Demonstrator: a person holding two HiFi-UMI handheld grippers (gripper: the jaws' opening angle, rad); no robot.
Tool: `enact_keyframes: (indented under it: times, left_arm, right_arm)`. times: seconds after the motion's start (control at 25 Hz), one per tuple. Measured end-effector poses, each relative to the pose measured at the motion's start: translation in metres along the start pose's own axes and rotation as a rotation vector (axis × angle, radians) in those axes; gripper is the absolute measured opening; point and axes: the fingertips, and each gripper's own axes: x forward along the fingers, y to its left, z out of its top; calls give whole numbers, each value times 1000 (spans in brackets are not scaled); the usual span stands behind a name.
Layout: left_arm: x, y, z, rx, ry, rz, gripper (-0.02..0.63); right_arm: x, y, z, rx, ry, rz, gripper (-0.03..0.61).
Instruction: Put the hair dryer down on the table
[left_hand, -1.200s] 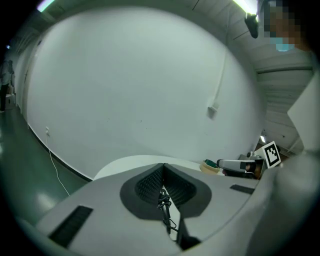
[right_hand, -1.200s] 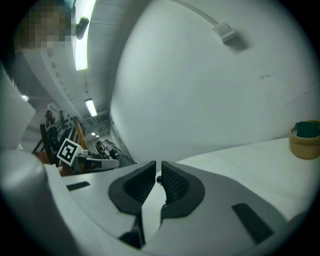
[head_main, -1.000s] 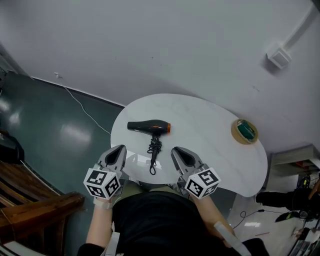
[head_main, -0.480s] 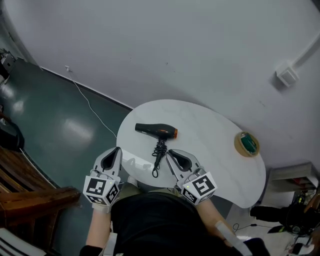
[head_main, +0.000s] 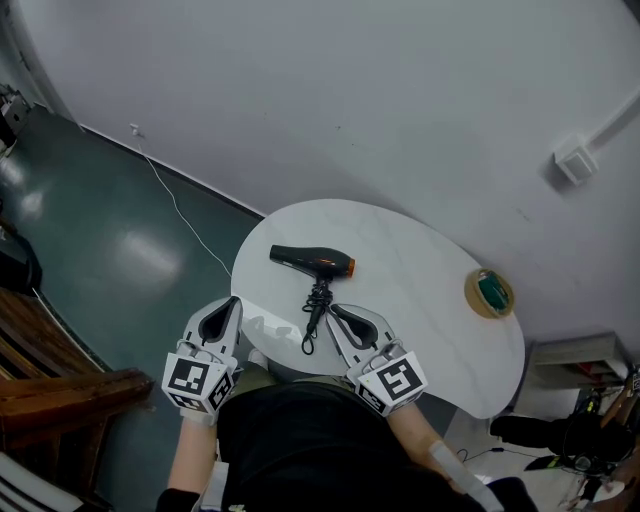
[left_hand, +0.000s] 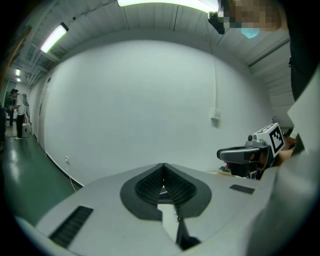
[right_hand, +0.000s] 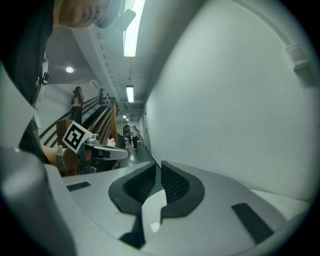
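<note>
The black hair dryer (head_main: 312, 262) lies flat on the white round worktop (head_main: 420, 300). Its end is orange. Its black cord (head_main: 315, 312) lies in a bundle just beside it, on the side near the person. A roll of tape (head_main: 490, 292) sits well apart, by the right edge. The left tongs (head_main: 234, 300) and the right tongs (head_main: 333, 309) hang by the near edge. Both are clenched with nothing in them. Neither touches the hair dryer.
</note>
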Motion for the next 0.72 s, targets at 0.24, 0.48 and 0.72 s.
enact_keyframes:
  times: [0.24,0.48,0.72]
  left_arm:
    - [3,-1,1,-31,-10,-24,9]
    - [3,2,1,16,-10,-15,9]
    - [4,5,-2,18,1,9,9]
  right_arm:
    - [2,0,-10,38,22,-5,34]
    - [0,0,-12,88,7,2,32]
    - [-3,-2,-15,101,4,-13,32]
